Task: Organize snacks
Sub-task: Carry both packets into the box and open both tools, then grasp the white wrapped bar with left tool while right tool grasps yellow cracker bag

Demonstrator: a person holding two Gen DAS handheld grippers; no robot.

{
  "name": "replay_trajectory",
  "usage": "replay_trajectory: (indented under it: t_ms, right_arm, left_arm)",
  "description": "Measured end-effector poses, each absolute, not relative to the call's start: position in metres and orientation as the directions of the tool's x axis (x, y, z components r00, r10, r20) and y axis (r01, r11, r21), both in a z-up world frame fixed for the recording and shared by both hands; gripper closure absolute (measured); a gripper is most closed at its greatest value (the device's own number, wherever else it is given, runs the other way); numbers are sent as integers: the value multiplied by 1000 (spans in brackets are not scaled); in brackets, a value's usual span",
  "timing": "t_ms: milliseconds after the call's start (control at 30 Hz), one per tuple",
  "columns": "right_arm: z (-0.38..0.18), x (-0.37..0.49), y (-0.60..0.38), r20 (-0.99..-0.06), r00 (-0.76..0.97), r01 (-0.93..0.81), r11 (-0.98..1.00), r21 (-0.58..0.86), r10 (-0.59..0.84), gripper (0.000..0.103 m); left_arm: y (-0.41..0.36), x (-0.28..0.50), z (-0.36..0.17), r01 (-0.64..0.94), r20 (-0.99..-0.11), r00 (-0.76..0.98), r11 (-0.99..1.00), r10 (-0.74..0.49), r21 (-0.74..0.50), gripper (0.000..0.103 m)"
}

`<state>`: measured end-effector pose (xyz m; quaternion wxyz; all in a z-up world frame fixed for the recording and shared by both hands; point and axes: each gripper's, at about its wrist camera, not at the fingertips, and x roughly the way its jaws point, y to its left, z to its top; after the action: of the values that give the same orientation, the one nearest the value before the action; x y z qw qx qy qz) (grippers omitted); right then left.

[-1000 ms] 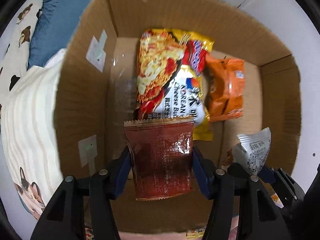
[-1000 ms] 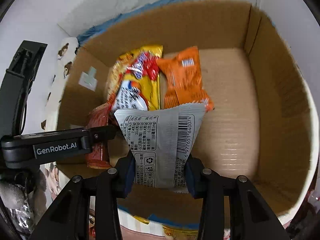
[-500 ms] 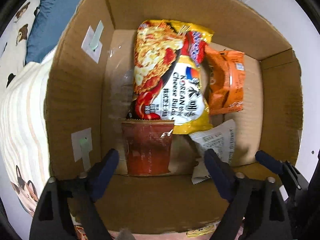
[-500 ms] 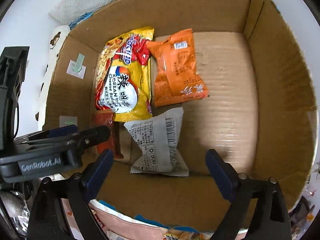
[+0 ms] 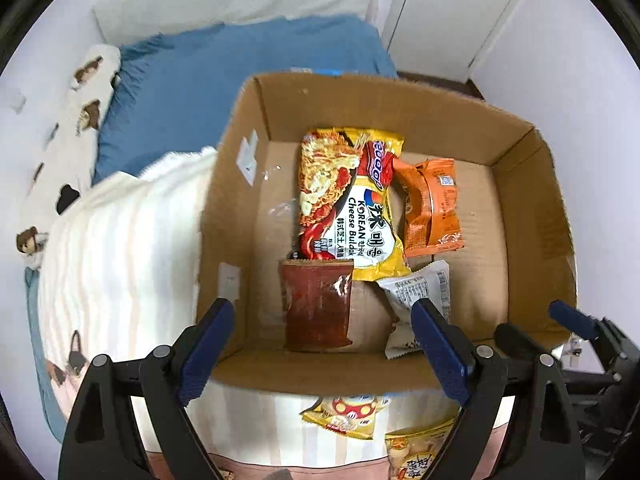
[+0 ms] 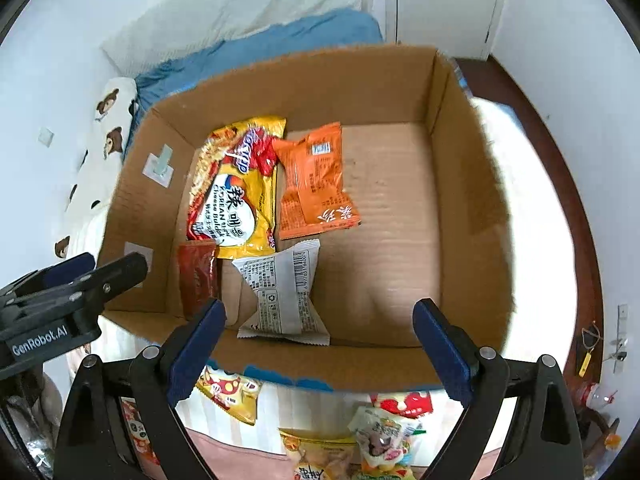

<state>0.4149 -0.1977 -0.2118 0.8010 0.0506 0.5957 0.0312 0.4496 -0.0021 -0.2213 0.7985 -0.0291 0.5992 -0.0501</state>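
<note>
Both grippers—left gripper (image 5: 320, 344), right gripper (image 6: 316, 340)—spread wide, empty, above the open brown cardboard box (image 6: 472, 184). Loose yellow crinkly foil snack packet (image 6: 228, 392) outside—likely light, slippery; pinch its sealed edge.

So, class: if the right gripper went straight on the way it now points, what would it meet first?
Probably the silver-grey packet lying on the floor of the cardboard box. The right gripper stands open and empty above it; depth is hard to judge.
</note>
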Motion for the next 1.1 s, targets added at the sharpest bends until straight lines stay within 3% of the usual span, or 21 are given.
replay_trajectory:
  t_ms: [400, 700, 867, 1100]
  right_arm:
    - [-150, 354, -197, -895, 433, -26, 994, 106, 107, 6]
    - [-128, 310, -194, -882, 446, -47, 988, 146, 152, 6]
    - [-155, 276, -197, -904, 375, -46, 978, 201, 204, 6]
    - [-241, 228, -206, -957, 183, -2, 974, 229, 225, 6]
  left_arm:
    - [-2, 389, -164, 50, -891, 440, 994, -110, -98, 12]
    - [1, 352, -146, 47, -871, 475, 992, -127, -119, 12]
    - [15, 312, -173, -5, -897, 425, 990, -123, -138, 12]
    - [53, 238, -267, -173, -976, 174, 971, -135, -165, 13]
